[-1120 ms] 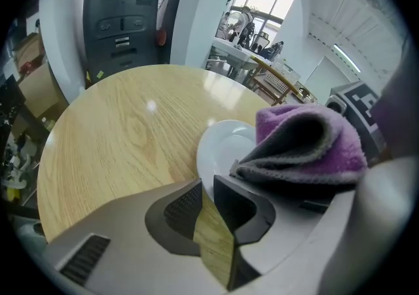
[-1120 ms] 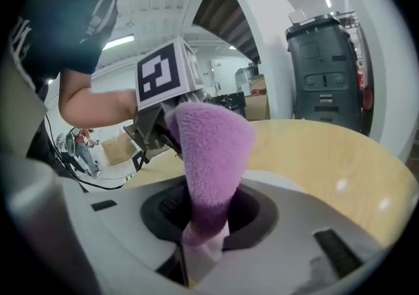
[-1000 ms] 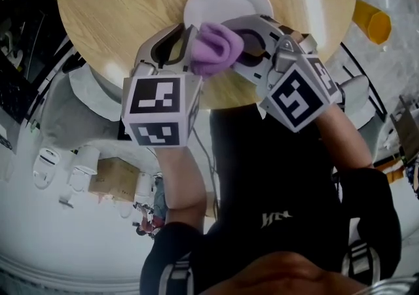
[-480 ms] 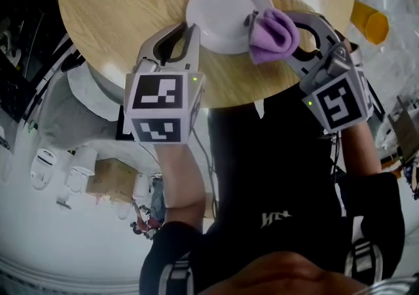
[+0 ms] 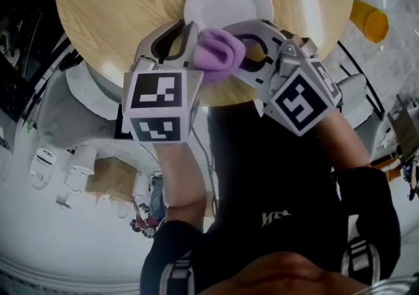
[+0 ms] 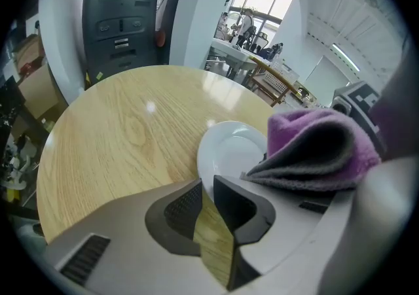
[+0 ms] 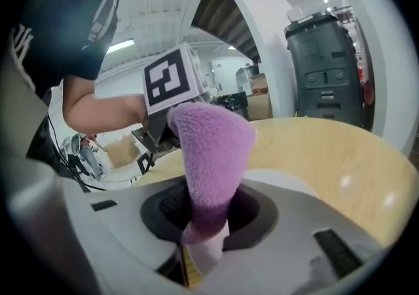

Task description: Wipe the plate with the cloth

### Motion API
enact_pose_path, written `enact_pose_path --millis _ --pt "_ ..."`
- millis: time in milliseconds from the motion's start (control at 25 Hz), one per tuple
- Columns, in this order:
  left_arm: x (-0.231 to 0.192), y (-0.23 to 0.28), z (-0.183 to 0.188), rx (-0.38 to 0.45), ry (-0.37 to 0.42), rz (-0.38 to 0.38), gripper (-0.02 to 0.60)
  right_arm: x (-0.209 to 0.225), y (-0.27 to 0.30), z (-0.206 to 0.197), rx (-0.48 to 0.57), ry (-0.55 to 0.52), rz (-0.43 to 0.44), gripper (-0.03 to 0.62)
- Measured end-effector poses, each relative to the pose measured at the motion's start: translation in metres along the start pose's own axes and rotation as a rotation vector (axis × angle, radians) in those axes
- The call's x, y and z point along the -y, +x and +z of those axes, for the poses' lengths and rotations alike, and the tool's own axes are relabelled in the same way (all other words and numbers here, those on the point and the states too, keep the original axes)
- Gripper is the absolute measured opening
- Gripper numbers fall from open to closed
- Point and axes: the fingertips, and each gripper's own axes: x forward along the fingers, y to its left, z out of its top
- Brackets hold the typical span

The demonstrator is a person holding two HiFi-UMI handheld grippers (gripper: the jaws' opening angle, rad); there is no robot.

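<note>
A white plate (image 5: 228, 0) lies near the front edge of a round wooden table (image 5: 118, 6). My left gripper (image 5: 188, 31) reaches down to the plate's near-left rim, and its jaws stand close together with the rim (image 6: 226, 156) at their tips. My right gripper (image 5: 229, 45) is shut on a folded purple cloth (image 5: 217, 55). The cloth hangs over the plate's near edge, right beside the left gripper's fingers. In the right gripper view the cloth (image 7: 211, 150) sticks up from between the jaws. It hides most of the plate there.
An orange-yellow object (image 5: 372, 22) sits on the floor to the table's right. Beyond the table stands a dark grey bin (image 6: 121, 12). The person's dark torso fills the space below the table edge.
The right gripper carried the cloth rightward across the plate's near edge, then swept it back left to the left gripper. The left gripper stayed at the rim.
</note>
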Motion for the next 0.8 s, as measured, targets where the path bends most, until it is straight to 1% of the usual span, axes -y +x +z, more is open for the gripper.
enact_pose_path --millis 120,320,480,640,720,800 --pt "0.0 0.0 0.001 0.003 0.001 -0.003 0.06 0.003 0.003 -0.01 -0.057 -0.056 -0.003 0.098" --pt "-0.001 0.0 0.001 0.0 0.004 -0.003 0.061 0.018 -0.024 -0.027 -0.146 -0.118 -0.065 0.098" --pt "0.001 -0.001 0.001 -0.003 0.005 -0.011 0.061 0.03 -0.054 -0.038 -0.196 -0.134 -0.115 0.098" --pt "0.002 -0.001 0.0 -0.002 0.007 -0.009 0.061 0.038 -0.072 -0.048 -0.235 -0.123 -0.157 0.098" --pt "0.002 0.0 0.0 -0.003 0.002 -0.011 0.061 0.038 -0.075 -0.045 -0.228 -0.121 -0.165 0.098" --pt "0.002 0.0 -0.001 -0.004 -0.007 -0.018 0.061 0.033 -0.073 -0.031 -0.158 -0.113 -0.162 0.097"
